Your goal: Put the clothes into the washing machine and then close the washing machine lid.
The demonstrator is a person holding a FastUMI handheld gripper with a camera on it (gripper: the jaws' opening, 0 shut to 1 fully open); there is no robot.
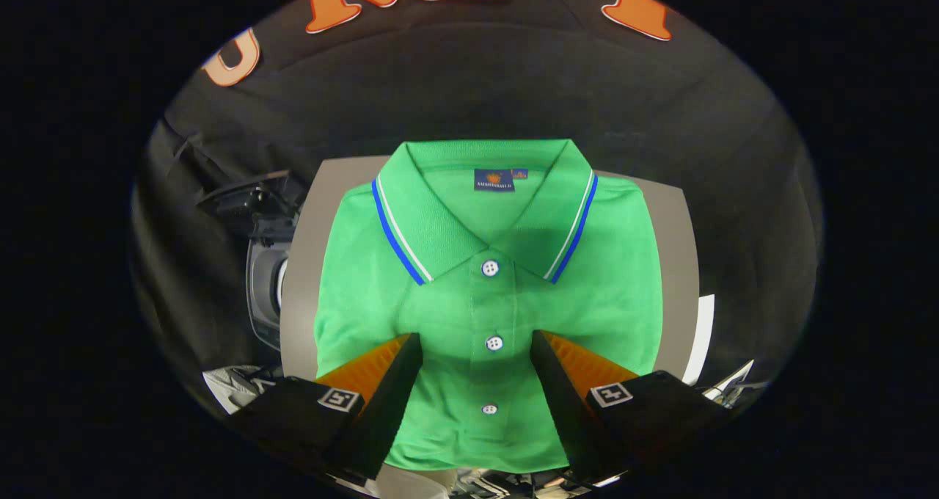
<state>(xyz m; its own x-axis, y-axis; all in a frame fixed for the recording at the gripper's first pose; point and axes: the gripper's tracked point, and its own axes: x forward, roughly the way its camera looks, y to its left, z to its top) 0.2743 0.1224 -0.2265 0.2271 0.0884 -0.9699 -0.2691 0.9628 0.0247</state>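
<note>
A folded green polo shirt [469, 301] with a blue-and-white striped collar and white buttons lies flat on a grey surface [297, 286]. My gripper [477, 337] hovers over the shirt's lower half, open, its fingers straddling the button placket with the middle button between the tips. Nothing is pressed between the fingers. To the left of the grey surface, lower down, a grey rounded machine part [264, 293] shows, possibly the washing machine; I cannot tell more.
A dark open flap or lid [242, 194] stands at the left behind the rounded part. A white panel edge [703, 337] shows right of the grey surface. Cluttered items [235, 385] lie low at the left and below the shirt.
</note>
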